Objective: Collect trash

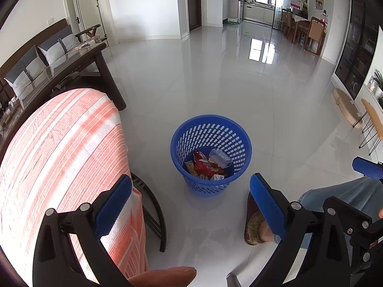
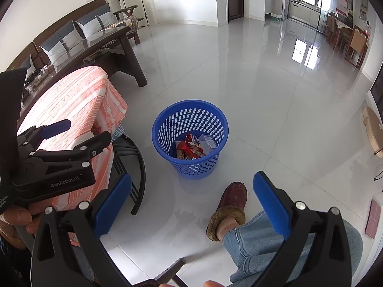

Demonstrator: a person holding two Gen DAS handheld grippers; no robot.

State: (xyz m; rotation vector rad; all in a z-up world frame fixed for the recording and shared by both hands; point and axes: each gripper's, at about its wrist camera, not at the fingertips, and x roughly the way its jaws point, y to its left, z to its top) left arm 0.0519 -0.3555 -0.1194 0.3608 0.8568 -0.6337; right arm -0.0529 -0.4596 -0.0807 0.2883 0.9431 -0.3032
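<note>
A blue perforated waste basket (image 1: 210,129) (image 2: 190,110) stands on the glossy floor ahead of both grippers. Inside it lie red and orange snack wrappers (image 1: 203,166) (image 2: 186,148) and a clear plastic box (image 1: 220,157) (image 2: 207,142). My left gripper (image 1: 190,205) is open, its blue pads wide apart with nothing between them; it also shows in the right wrist view (image 2: 83,131), open beside the table. My right gripper (image 2: 191,203) is open and holds nothing; one of its fingertips (image 1: 367,169) shows at the right edge of the left wrist view.
A small table under an orange striped cloth (image 1: 62,155) (image 2: 79,100) stands at the left on curved black legs. A person's jeans leg and furry brown slipper (image 2: 229,205) (image 1: 255,224) rest near the basket. A wooden sofa (image 1: 47,55) lies far left, dining chairs (image 1: 313,35) far right.
</note>
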